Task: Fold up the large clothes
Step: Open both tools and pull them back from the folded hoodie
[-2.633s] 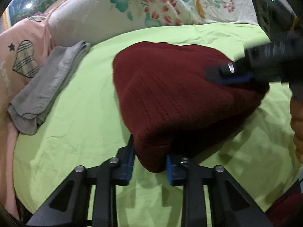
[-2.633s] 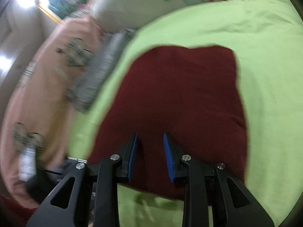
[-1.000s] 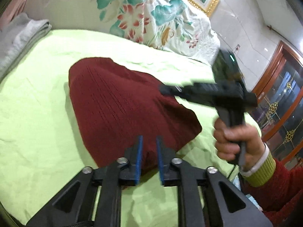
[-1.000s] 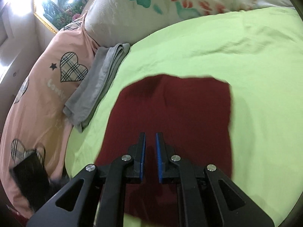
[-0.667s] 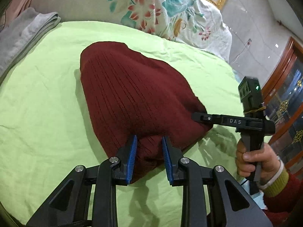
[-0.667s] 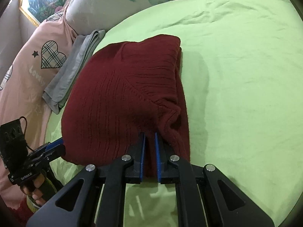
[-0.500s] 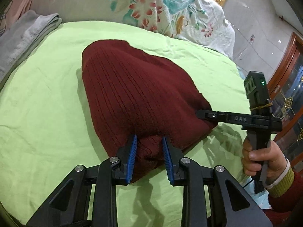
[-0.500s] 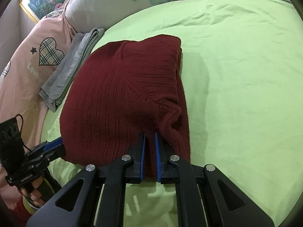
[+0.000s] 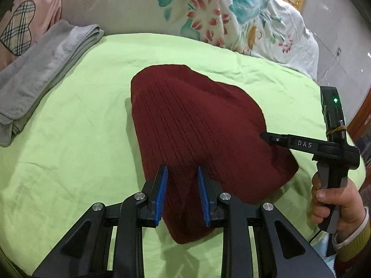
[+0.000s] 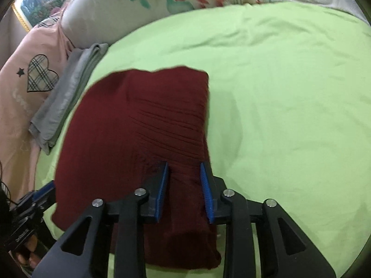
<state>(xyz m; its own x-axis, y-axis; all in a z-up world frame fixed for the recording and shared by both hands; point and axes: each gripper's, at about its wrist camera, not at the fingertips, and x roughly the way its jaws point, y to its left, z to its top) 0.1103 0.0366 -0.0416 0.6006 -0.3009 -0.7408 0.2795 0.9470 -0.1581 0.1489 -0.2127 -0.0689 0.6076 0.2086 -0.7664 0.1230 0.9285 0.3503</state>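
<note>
A dark red knitted sweater (image 9: 199,129) lies folded into a compact shape on the light green bed sheet (image 9: 69,143). My left gripper (image 9: 180,173) is open, its blue pads straddling the sweater's near corner. My right gripper (image 10: 184,171) is open above the sweater's (image 10: 139,134) near right edge. The right gripper also shows in the left wrist view (image 9: 264,136), its tip at the sweater's right edge, held by a hand. The left gripper shows at the lower left of the right wrist view (image 10: 46,190).
A folded grey garment (image 9: 39,76) lies at the left of the bed, next to a pink pillow with a plaid heart (image 10: 39,76). A floral quilt (image 9: 208,16) is bunched along the far side. Wooden furniture (image 9: 361,120) stands at the right.
My right gripper has opened and let go of the sweater's edge, which now lies flat. My left gripper has opened a bit wider. Both have drawn back slightly.
</note>
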